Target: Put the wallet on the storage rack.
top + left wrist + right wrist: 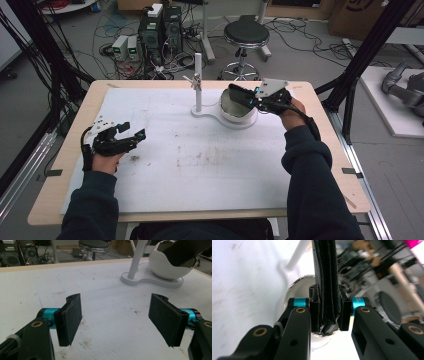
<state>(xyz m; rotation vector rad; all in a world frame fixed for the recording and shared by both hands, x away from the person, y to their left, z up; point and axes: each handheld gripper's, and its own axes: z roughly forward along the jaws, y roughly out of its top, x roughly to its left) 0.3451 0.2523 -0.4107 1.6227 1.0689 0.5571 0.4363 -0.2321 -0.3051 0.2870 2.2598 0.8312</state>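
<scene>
The left gripper (134, 134) is held spread wide over bare white mat (200, 165), well in from the table edge, with much open room around it. The right gripper (329, 315) is pressed shut above the white bowl (235, 112), its tips over the bowl's rim.

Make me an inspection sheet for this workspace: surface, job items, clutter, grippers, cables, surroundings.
Surface: white mat on wooden table, brownish stains mid-mat.
Job's things: flat black folded item, clamped above white bowl; bowl sits on white stand base with upright post.
Clutter: nothing seen.
Grippers: left gripper open, empty, over the mat; right gripper shut on the black item.
Cables: tangled on floor beyond table.
Surroundings: stool, computer towers.
</scene>
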